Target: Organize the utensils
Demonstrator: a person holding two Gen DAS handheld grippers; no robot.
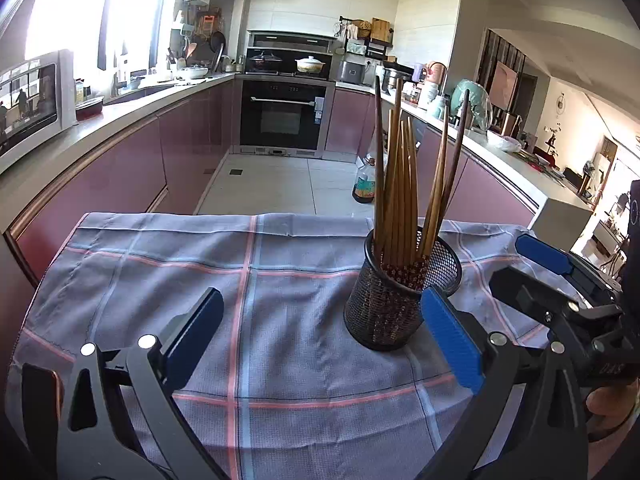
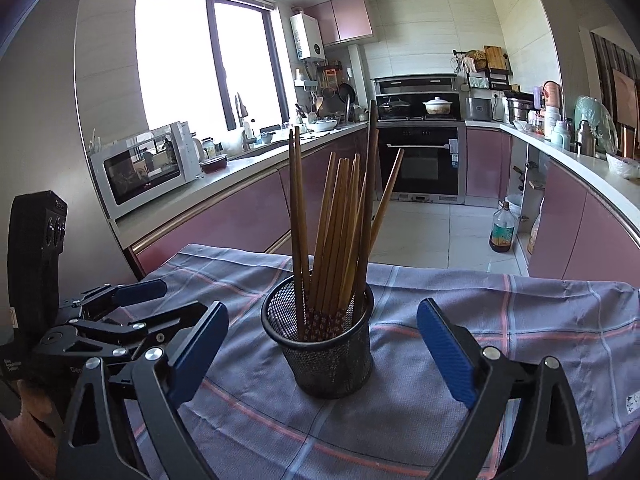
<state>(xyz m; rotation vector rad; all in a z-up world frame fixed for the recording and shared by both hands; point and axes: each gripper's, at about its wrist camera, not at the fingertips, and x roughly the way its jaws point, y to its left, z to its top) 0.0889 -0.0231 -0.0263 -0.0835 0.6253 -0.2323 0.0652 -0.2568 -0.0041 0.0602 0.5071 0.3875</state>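
Chopsticks [image 2: 332,232] stand in a holder [image 2: 324,356] on the cloth [image 2: 500,320].

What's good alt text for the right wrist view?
A black mesh cup full of wooden chopsticks stands upright on a blue-grey checked cloth, centred between the open right gripper and its blue-padded fingers, which touch nothing. The left gripper, also open, sits at the left edge; a pink-cabinet kitchen lies behind.

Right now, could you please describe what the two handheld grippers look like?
Both look alike. The left gripper and the right gripper each have a matte black frame with triangular cutouts and round silver rivets. The jaws are flat, ribbed blue pads. White lettering marks the black bodies, too small to read.
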